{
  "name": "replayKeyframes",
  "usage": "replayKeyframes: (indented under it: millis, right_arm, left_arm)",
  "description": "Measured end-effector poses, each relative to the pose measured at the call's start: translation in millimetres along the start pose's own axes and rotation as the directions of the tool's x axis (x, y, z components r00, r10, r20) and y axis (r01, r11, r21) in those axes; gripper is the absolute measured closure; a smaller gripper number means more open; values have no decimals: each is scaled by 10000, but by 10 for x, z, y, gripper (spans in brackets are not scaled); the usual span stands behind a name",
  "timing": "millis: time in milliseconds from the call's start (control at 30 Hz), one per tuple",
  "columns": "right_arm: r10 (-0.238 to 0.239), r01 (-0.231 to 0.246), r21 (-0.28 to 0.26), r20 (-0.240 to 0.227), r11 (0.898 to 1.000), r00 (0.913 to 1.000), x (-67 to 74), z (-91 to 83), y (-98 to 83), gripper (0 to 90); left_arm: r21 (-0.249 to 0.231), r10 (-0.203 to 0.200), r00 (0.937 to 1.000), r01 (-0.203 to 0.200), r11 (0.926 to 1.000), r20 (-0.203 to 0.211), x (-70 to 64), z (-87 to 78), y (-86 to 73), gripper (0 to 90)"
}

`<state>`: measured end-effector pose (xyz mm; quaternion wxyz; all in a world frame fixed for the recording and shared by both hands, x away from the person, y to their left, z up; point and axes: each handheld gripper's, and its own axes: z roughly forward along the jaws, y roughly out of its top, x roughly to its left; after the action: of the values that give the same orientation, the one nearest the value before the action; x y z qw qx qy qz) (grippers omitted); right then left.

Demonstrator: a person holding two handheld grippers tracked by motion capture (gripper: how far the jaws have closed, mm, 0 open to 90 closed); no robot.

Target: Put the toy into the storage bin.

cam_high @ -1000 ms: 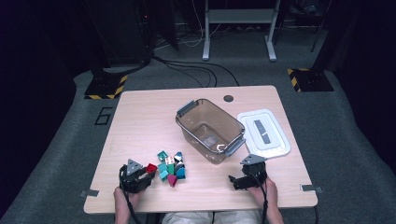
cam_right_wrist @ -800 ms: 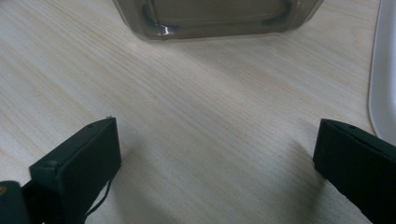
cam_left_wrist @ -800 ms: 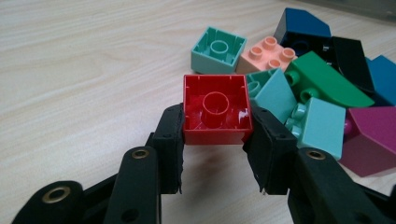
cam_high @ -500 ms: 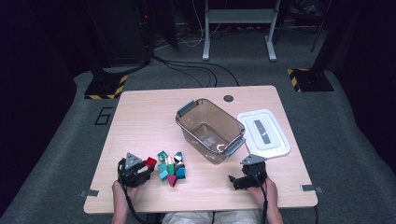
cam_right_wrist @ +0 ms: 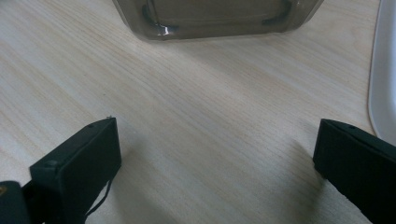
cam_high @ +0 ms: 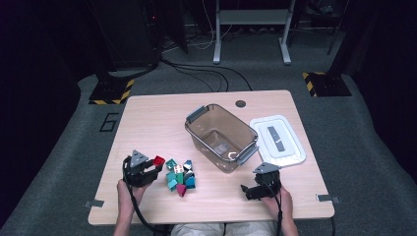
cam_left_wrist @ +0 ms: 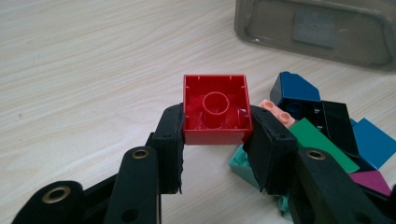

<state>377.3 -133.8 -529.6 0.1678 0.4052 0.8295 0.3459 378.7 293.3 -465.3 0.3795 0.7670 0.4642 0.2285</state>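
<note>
My left gripper (cam_left_wrist: 215,133) is shut on a red brick (cam_left_wrist: 216,108), hollow underside facing the camera, held just above the table. In the high view the left gripper (cam_high: 153,166) carries the red brick (cam_high: 159,161) at the left edge of a pile of loose bricks (cam_high: 180,177). Teal, blue, black, green, pink and magenta bricks (cam_left_wrist: 322,133) lie to the right of the jaws. A clear plastic bin (cam_high: 221,135) stands in the middle of the table. My right gripper (cam_high: 248,191) rests near the front right, open, with bare table between its jaws (cam_right_wrist: 215,154).
The bin's white lid (cam_high: 277,140) lies flat to the right of the bin. The wooden table (cam_high: 157,118) has a round cable hole (cam_high: 240,103) at the back. The bin's wall (cam_right_wrist: 215,16) stands ahead of the right gripper, the lid's edge (cam_right_wrist: 380,70) at its right.
My left gripper has lifted the red brick up off the table and slightly away from the pile. The right gripper has stayed in place.
</note>
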Motion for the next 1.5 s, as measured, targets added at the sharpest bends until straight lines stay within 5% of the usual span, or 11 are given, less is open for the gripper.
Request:
replayKeyframes:
  millis: [800, 1500]
  right_arm:
    - [-42, 42, -28, -15, 10000, 10000, -12, 1, 3, 8]
    - [-7, 7, -14, 11, 10000, 10000, -8, 0, 4, 9]
  left_arm:
    - [-132, 874, 9951, -869, 9961, 459, -88, 152, 502, 584]
    - [-543, 1104, 9907, -1063, 9929, 799, -128, 178, 939, 584]
